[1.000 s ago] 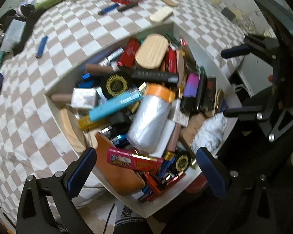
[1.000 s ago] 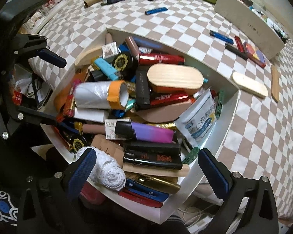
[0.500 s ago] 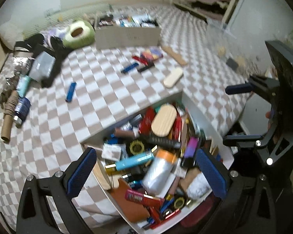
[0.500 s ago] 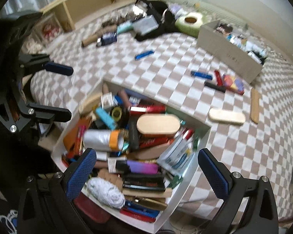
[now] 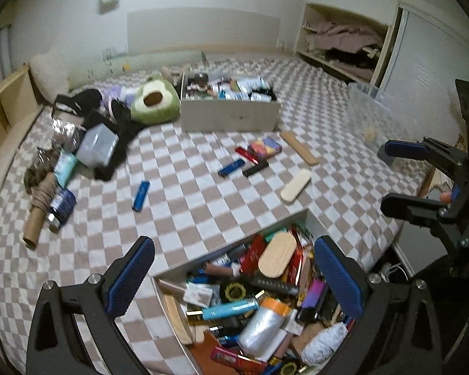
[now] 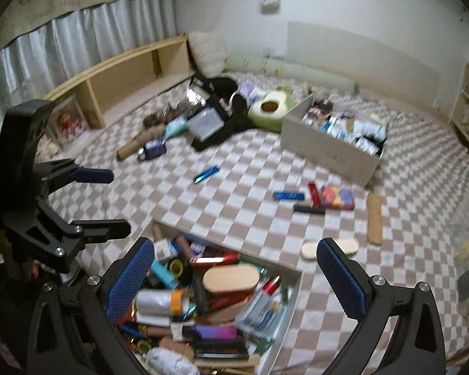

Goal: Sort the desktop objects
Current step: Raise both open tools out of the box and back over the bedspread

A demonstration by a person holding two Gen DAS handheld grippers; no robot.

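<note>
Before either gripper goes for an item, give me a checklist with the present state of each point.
1. Left gripper jaws open and holding nothing: ok.
2. Right gripper jaws open and holding nothing: ok.
3. White overfilled box of mixed items below both grippers: ok.
4. Oval light wooden lid lying on top of the pile, uncovered: ok.
5. Grey cardboard box at the far end open-topped: ok; spare room inside: cannot tell.
6. Right view sharp enough to aim: not ok, blurred.
</note>
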